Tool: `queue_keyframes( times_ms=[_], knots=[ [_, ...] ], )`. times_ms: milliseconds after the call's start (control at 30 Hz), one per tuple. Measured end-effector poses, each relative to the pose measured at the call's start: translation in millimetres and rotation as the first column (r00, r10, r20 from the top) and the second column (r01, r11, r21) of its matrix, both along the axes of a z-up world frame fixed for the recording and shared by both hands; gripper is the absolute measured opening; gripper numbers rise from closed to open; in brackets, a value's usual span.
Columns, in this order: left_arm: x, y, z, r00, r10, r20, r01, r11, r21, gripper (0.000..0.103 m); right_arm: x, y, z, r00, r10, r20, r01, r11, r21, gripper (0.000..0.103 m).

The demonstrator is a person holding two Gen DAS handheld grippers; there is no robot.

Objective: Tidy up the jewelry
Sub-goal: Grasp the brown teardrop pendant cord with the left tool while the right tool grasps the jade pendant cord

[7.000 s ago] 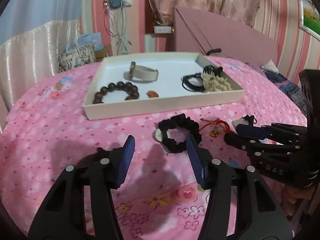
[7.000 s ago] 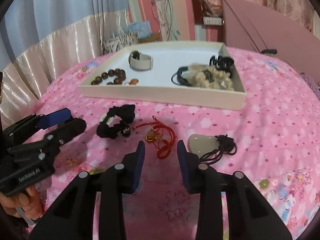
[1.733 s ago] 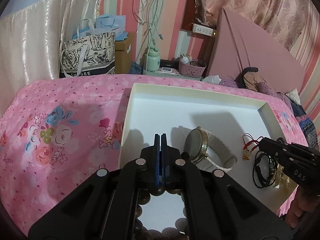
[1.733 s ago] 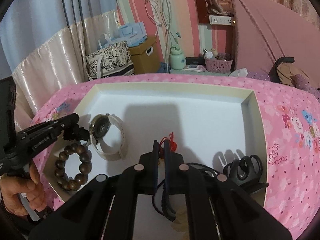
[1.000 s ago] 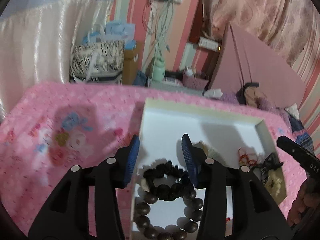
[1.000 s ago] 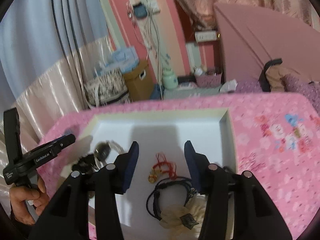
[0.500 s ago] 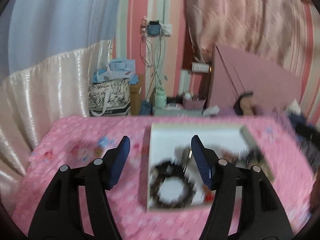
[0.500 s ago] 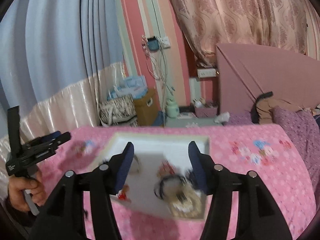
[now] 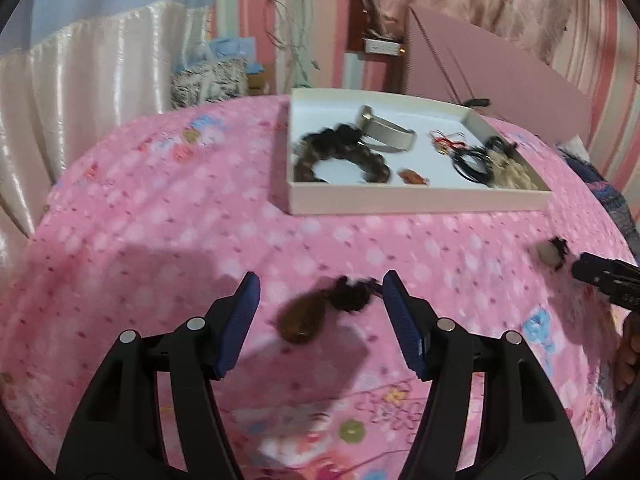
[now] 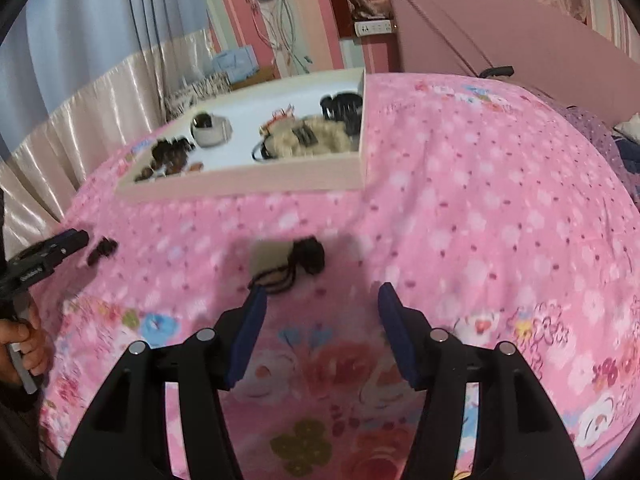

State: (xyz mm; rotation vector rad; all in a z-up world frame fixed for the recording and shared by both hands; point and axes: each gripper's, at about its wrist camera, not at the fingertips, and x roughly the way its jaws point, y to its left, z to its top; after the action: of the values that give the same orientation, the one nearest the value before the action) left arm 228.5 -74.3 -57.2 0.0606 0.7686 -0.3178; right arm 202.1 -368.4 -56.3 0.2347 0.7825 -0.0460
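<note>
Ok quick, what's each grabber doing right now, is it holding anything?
Left gripper: open, holding nothing; brown pendant lies on the cloth between its jaws.
Right gripper: open, holding nothing; pale pendant lies just ahead.

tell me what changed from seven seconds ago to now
The black scrunchie and red cord charm went from the bedspread into the white tray. Both grippers, left and right, released, opened and pulled back. The pale pendant stayed on the bedspread.
</note>
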Motion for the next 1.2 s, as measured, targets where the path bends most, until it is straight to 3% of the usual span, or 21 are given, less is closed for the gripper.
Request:
queue_keyframes(
  times_ms=[100, 400, 533, 800, 900, 933, 1100, 1200],
  knots=[
    [2.3, -2.5, -4.2, 1.0, 0.01, -0.026, -0.011, 1.0, -0.027, 0.064, 3.1, 3.4, 0.8, 1.0, 0.014, -0.001, -0.014, 1.0, -0.01, 0.058],
    [-9.0, -1.6, -16.3, 1.0, 0.018, -0.026, -0.018, 1.0, -0.012, 0.066, 23.3, 9.9, 2.6, 0.999, 0.038, -0.002, -0.038, 0.999, 0.003, 0.058],
    [-9.1, 1.1, -13.2, 0.999, 0.026, -0.02, -0.026, 1.0, -0.011, 0.067, 27.7, 3.2, 2.6, 0.999, 0.035, 0.0, -0.035, 0.998, 0.047, 0.045],
    [-1.6, 0.3, -5.2, 0.999, 0.033, -0.004, -0.033, 0.999, -0.012, 0.067, 34.5, -9.4, 3.4, 1.0, 0.0, 0.016, -0.001, 0.995, 0.103, 0.045],
    [0.5, -4.0, -4.0, 1.0, 0.028, 0.001, -0.028, 1.0, 0.003, 0.067, 39.9, -7.6, -1.4, 1.0, 0.009, -0.008, -0.008, 0.997, 0.081, 0.03],
    [0.5, -5.5, -4.3, 1.0, 0.028, 0.002, -0.028, 1.0, 0.009, 0.067, 39.6, -6.1, -1.5, 1.0, 0.015, -0.006, -0.014, 0.997, 0.078, 0.019],
    [0.4, -11.7, -7.3, 1.0, 0.0, -0.002, 0.0, 1.0, 0.012, 0.066, 34.6, 0.0, -1.2, 1.0, 0.029, 0.004, -0.029, 0.999, 0.043, 0.018],
    [-0.6, -18.2, -10.2, 1.0, -0.016, 0.0, 0.016, 0.999, 0.035, 0.061, 31.4, 1.7, -1.5, 1.0, 0.029, 0.008, -0.029, 0.999, 0.034, 0.017]
  ],
)
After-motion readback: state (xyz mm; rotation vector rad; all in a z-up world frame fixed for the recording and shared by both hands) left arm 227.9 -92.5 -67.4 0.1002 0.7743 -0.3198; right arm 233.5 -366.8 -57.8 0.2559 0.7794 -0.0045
